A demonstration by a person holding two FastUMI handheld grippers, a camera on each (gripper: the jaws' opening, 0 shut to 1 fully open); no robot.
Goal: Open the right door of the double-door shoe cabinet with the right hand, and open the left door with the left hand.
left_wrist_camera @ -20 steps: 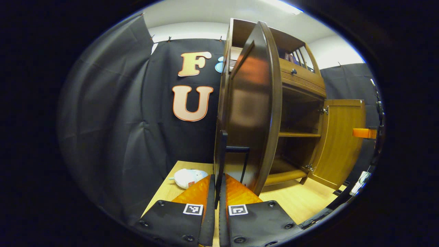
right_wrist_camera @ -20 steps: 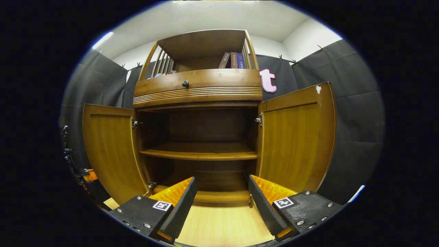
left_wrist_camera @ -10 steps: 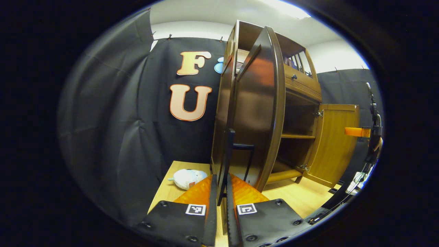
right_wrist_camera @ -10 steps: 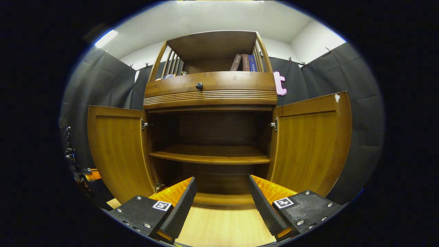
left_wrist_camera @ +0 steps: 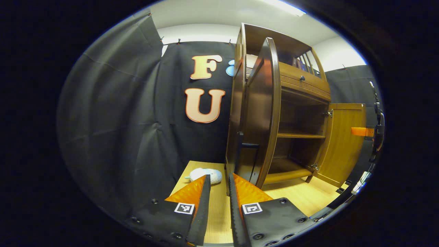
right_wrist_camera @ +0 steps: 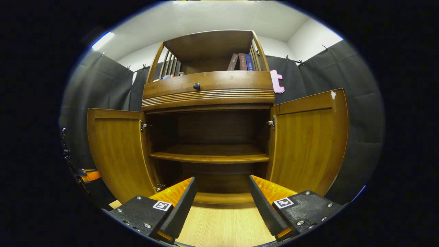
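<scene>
Both doors of the shoe cabinet (right_wrist_camera: 209,89) stand wide open at the centre of the right gripper view: the left door (right_wrist_camera: 115,151) at left, the right door (right_wrist_camera: 305,140) at right. The task looks done. The right gripper (right_wrist_camera: 221,202) has its jaws well apart; the left gripper (left_wrist_camera: 219,202) has its jaws slightly parted, clear of the door handle (left_wrist_camera: 245,154).

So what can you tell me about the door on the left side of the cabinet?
The left door is warm brown wood with a flat panel inside a frame. It stands swung wide open, upright, hung on two metal hinges at the cabinet's side. In the left gripper view its darker, glossy outer face curves outward and carries a thin black bar handle. The left gripper sits just in front of that handle, fingers slightly apart, not touching it.
</scene>
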